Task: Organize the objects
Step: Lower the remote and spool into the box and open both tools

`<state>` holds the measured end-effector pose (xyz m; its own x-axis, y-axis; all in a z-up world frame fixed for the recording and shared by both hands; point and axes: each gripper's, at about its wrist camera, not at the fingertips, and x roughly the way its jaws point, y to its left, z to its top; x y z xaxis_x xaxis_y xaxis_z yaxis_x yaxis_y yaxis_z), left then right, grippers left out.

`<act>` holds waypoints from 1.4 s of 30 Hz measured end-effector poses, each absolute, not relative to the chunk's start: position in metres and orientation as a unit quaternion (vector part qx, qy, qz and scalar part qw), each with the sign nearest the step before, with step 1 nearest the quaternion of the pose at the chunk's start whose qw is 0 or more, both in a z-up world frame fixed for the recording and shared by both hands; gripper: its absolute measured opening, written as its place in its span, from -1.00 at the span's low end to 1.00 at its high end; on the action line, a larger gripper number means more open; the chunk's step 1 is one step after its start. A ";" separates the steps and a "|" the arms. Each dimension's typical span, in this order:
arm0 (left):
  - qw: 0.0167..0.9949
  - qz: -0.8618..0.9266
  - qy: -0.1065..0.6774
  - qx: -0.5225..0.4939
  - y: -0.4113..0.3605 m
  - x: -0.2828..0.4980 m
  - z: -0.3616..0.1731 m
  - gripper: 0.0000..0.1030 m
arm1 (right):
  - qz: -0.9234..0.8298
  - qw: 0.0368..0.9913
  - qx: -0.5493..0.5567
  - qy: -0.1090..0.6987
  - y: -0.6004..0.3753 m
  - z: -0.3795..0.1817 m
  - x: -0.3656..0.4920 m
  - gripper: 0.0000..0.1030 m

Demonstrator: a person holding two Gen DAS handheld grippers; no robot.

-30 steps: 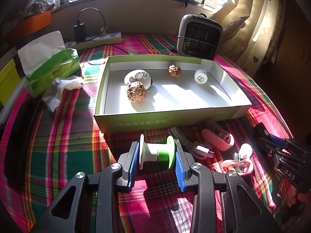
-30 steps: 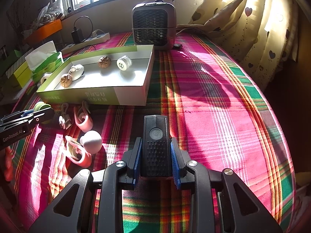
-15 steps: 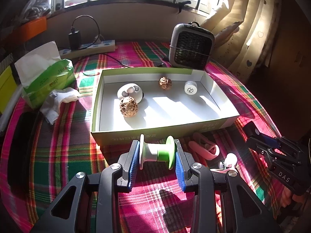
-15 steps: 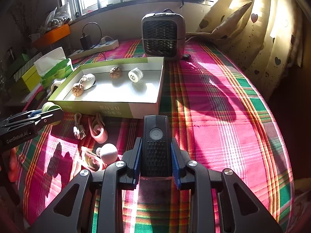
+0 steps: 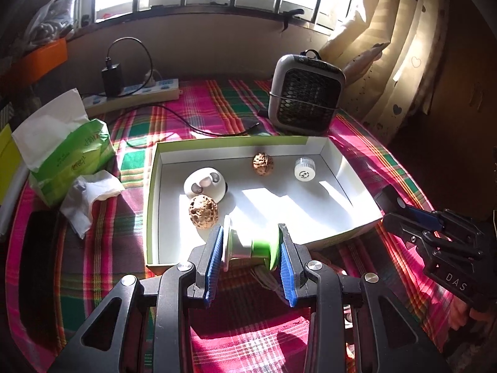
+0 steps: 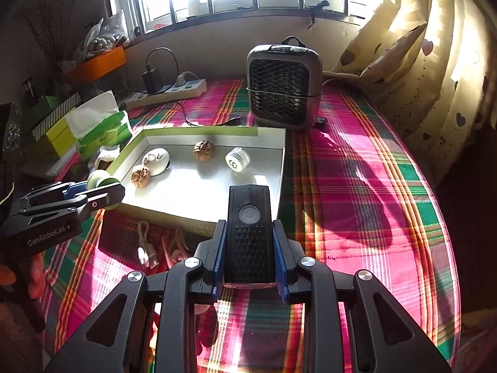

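Now the left tool (image 5: pixel 251 247) clamps a green-and-white spool (image 5: pixel 252 246) above the box (image 5: pixel 338 236), while the right tool (image 6: pixel 250 250) grips a black device (image 6: pixel 250 233).

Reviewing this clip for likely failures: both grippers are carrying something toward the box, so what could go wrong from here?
1. The left gripper pinches the green-and-white spool only by its end flanges; it may roll away on release.
2. Dropped at the near edge, it could knock the walnut.
3. The right gripper with the black device nears the same box; the grippers could collide.
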<state>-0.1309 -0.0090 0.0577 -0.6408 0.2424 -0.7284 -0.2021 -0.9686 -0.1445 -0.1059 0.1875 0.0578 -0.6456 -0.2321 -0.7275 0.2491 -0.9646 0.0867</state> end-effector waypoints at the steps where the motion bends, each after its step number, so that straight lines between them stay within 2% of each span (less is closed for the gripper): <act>1: 0.125 0.905 -0.024 -0.406 -0.008 -0.134 0.058 -0.39 | -0.906 0.134 0.402 0.010 0.186 0.058 -0.110 -0.46; 27: 0.121 0.888 -0.002 -0.444 0.006 -0.197 0.030 -0.39 | -0.870 0.178 0.459 0.027 0.150 0.028 -0.187 -0.46; 42: 0.115 0.885 0.023 -0.451 0.016 -0.212 0.020 -0.39 | -0.871 0.155 0.463 0.053 0.149 0.019 -0.199 -0.46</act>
<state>-0.2125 0.0163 0.0199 -0.5677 0.1820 -0.8029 -0.2241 -0.9726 -0.0620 -0.1990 0.1486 0.0188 -0.5240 -0.2208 -0.8226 0.3186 -0.9465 0.0511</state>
